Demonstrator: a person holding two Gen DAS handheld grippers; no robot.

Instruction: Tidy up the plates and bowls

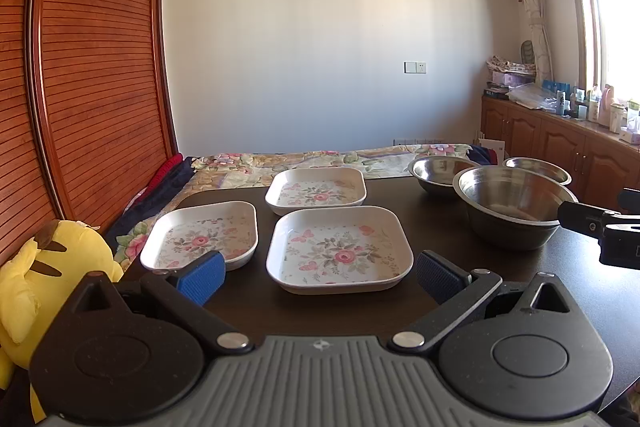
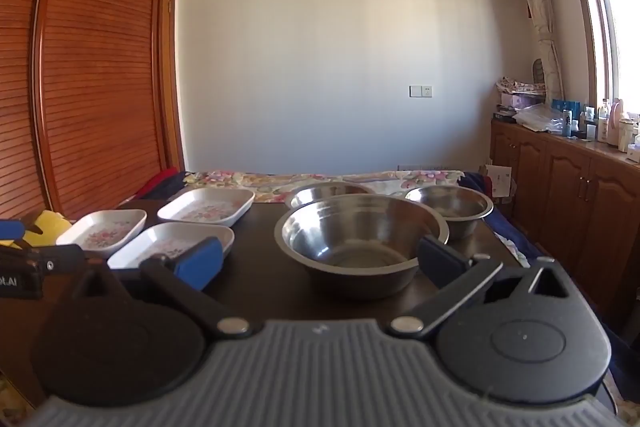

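Three white square plates with pink flower prints lie on the dark table (image 1: 420,211): a near one (image 1: 339,250), a left one (image 1: 200,235) and a far one (image 1: 316,191). Three steel bowls stand to the right: a big near one (image 2: 362,239), one behind it (image 2: 326,191) and a smaller one at far right (image 2: 450,207). My left gripper (image 1: 320,277) is open and empty, just in front of the near plate. My right gripper (image 2: 320,263) is open and empty, its fingers either side of the big bowl's near rim.
A yellow plush toy (image 1: 44,267) sits at the table's left edge. A bed with a floral quilt (image 1: 320,159) lies behind the table. A slatted wooden wardrobe (image 1: 92,67) stands left. Wooden cabinets (image 2: 572,187) with bottles run along the right wall.
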